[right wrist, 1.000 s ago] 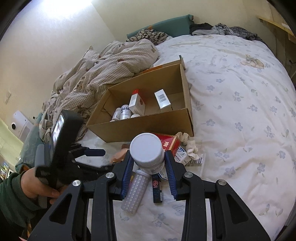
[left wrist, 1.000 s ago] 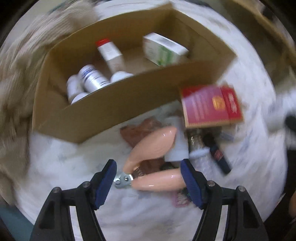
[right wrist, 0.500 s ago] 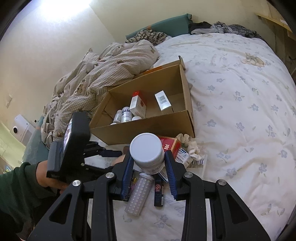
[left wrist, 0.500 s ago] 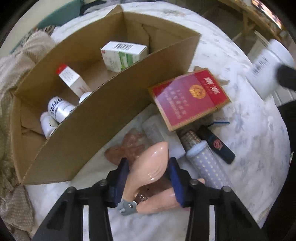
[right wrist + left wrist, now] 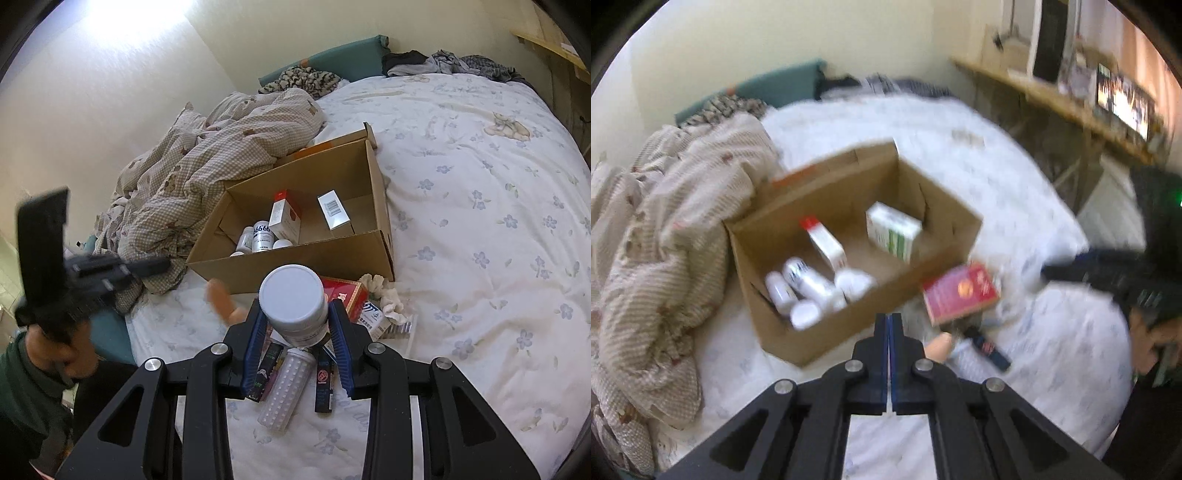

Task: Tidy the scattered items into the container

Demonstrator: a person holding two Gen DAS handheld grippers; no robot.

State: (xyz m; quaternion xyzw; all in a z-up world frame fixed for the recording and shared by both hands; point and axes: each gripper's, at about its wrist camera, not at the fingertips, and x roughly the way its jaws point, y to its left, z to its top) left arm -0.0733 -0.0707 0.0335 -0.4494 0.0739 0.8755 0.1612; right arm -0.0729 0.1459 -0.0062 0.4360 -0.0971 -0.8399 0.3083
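Lifted clear of the peach-handled clippers, left claw is now pressed together, empty; right claw pinches the white-capped plastic bottle near the brown cardboard box.

L view motion-blurred; wall glare.
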